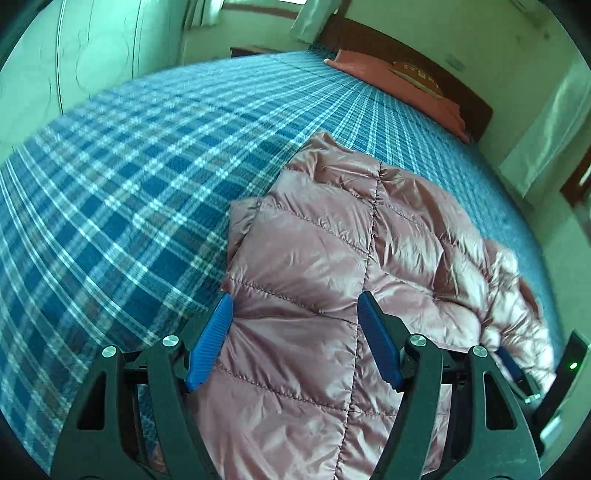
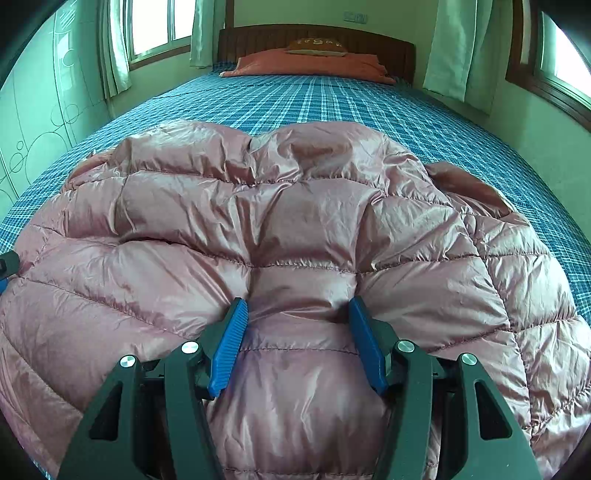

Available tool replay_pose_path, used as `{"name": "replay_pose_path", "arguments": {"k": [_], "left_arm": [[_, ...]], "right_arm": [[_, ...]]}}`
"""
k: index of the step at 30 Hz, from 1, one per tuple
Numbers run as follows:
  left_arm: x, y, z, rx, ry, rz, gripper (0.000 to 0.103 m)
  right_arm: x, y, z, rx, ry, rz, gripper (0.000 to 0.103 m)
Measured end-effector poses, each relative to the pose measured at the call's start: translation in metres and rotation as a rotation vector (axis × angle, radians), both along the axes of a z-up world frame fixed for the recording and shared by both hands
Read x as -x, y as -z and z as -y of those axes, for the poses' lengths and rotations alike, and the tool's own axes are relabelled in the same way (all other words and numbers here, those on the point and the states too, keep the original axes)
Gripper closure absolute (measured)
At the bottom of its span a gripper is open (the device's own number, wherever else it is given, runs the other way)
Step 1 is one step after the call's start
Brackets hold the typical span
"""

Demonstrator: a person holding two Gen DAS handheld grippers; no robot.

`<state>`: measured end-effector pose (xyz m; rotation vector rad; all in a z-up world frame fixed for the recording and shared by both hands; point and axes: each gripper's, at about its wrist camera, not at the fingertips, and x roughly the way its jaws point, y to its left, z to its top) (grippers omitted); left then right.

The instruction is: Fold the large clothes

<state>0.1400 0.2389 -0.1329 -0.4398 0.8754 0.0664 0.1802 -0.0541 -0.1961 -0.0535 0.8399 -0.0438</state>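
Note:
A pink quilted down jacket (image 1: 332,258) lies on the blue plaid bed (image 1: 129,166). It fills most of the right wrist view (image 2: 295,221). My left gripper (image 1: 295,306) is open, its blue fingers (image 1: 210,339) straddling the jacket's near left part beside the zip seam. My right gripper (image 2: 297,310) is open too, its blue fingers (image 2: 229,347) either side of a puffed panel at the jacket's near edge. The right gripper's tip also shows at the right edge of the left wrist view (image 1: 513,369). The jacket's near hem is hidden under both grippers.
An orange pillow (image 2: 310,66) and a brown cushion (image 2: 317,46) lie at the wooden headboard (image 2: 369,40). Curtained windows (image 2: 155,33) flank the bed. A wardrobe (image 1: 92,55) stands along the left side. A wall runs along the bed's right edge.

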Motion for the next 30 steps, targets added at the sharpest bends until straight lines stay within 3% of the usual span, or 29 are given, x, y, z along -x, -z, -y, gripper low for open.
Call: {"name": "replay_pose_path", "arguments": {"k": [8, 12, 14, 17, 19, 25, 30], "left_arm": [[0.001, 0.006, -0.021, 0.199, -0.031, 0.04, 0.028], [0.009, -0.001, -0.031, 0.152, -0.046, 0.065, 0.028], [0.009, 0.005, -0.037, 0.169, -0.032, 0.047, 0.028], [0.004, 0.031, -0.047, 0.326, -0.008, -0.021, 0.028], [0.004, 0.041, -0.052, 0.406, -0.027, -0.005, 0.026], [-0.009, 0.043, -0.042, 0.484, 0.015, 0.005, 0.024], [-0.012, 0.048, -0.038, 0.513, -0.051, 0.009, 0.043]], "right_arm": [[-0.001, 0.001, 0.0, 0.0, 0.0, 0.0, 0.046], [0.0, 0.001, 0.0, -0.001, 0.0, 0.0, 0.046], [0.0, 0.001, -0.001, 0.0, 0.001, 0.001, 0.046], [0.0, 0.0, -0.001, -0.001, 0.001, 0.001, 0.046], [0.0, 0.0, -0.001, 0.0, 0.001, 0.0, 0.046], [0.0, 0.0, -0.002, 0.004, 0.002, 0.001, 0.046], [0.001, -0.001, -0.002, 0.004, 0.002, 0.002, 0.046]]}}
